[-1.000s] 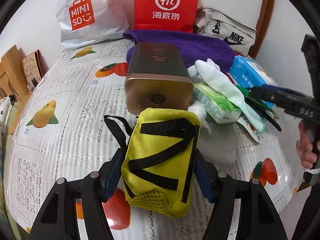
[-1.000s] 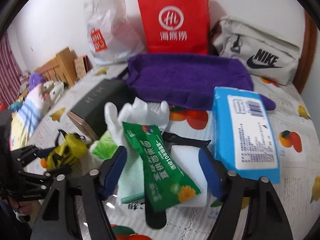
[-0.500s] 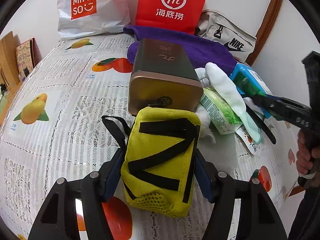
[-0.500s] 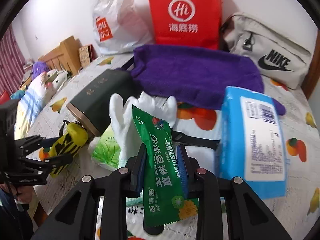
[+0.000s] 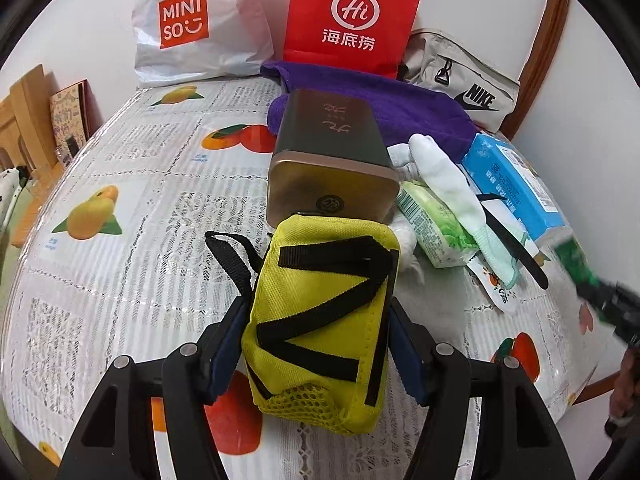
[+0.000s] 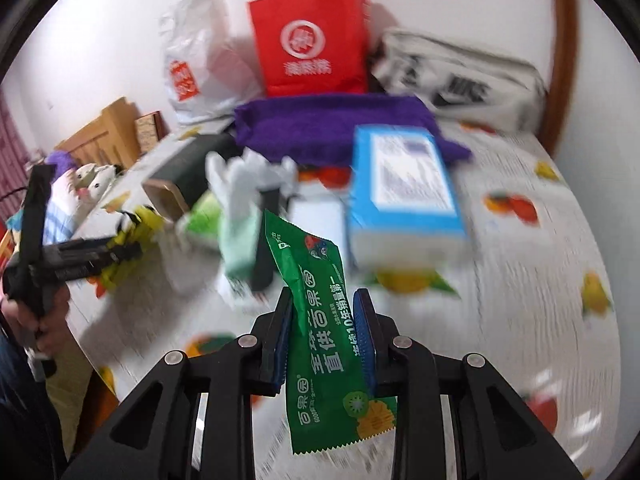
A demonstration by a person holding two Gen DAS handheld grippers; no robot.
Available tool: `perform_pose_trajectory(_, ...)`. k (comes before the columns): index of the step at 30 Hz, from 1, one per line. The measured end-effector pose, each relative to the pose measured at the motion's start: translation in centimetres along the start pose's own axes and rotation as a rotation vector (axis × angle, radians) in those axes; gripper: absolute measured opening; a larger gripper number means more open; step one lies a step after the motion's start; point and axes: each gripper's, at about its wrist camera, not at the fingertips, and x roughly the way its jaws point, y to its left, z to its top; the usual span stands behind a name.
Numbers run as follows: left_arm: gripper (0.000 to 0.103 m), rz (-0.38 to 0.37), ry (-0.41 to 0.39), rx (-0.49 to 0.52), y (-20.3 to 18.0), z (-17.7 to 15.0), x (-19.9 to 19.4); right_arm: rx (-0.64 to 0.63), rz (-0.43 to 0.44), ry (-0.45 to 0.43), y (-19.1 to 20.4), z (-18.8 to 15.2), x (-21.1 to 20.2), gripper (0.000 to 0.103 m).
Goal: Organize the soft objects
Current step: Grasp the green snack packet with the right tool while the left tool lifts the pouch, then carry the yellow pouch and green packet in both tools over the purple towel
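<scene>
My left gripper (image 5: 316,332) is shut on a yellow pouch with black straps (image 5: 324,320) and holds it in front of a bronze tin box (image 5: 332,164). My right gripper (image 6: 324,320) is shut on a green snack packet (image 6: 324,332), lifted above the table; it shows at the right edge of the left wrist view (image 5: 576,268). A white glove (image 5: 448,176), a green tissue pack (image 5: 432,224) and a blue wipes pack (image 5: 512,184) lie to the right of the tin. A purple towel (image 5: 404,108) lies behind them.
A fruit-print tablecloth (image 5: 132,184) covers the table. A white Miniso bag (image 5: 192,28), a red paper bag (image 5: 352,20) and a grey Nike bag (image 5: 464,80) stand against the back wall. Wooden furniture (image 5: 24,108) is at the left.
My right gripper closed on the green packet and lifted it up and back from the pile; its view is now blurred by motion. My left gripper keeps holding the yellow pouch, shifted slightly.
</scene>
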Motion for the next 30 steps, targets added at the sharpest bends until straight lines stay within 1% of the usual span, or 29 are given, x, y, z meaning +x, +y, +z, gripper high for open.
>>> perform_pose_trajectory(3, 0.064, 0.008, -0.007, -0.003, -0.3, -0.1, -0.6, 0.044, -0.041, 0.026, -1.7, -1.8, 0.5, 0.029)
perform_pose_trajectory(7, 0.064, 0.022, -0.02, 0.009, -0.9, 0.0, -1.9, 0.071, -0.051, 0.038, -2.9, -3.1, 1.2, 0.029)
perform_pose_trajectory(9, 0.064, 0.031, -0.028, 0.017, -1.4, 0.2, -2.7, 0.085, -0.034, 0.028, -3.2, -3.4, 1.1, 0.029)
perform_pose_trajectory(14, 0.064, 0.036, -0.046, 0.024, -2.2, 1.1, -4.3, 0.087, -0.002, 0.0, -2.8, -2.6, 0.3, 0.029)
perform_pose_trajectory(19, 0.064, 0.034, -0.069, 0.025, -2.8, 2.9, -5.6, 0.06, 0.017, -0.048, -2.1, -0.6, -1.5, 0.029)
perform_pose_trajectory(24, 0.064, 0.028, -0.096, 0.026, -3.2, 5.1, -6.3, 0.024, 0.029, -0.11, -1.4, 2.6, -3.0, 0.029)
perform_pose_trajectory(27, 0.064, 0.029, -0.104, 0.018, -3.3, 6.7, -6.3, 0.011, 0.036, -0.129, -1.0, 4.6, -2.9, 0.029)
perform_pose_trajectory(30, 0.064, 0.033, -0.099, 0.01, -3.3, 8.1, -5.8, 0.005, 0.039, -0.132, -0.8, 6.6, -2.0, 0.029)
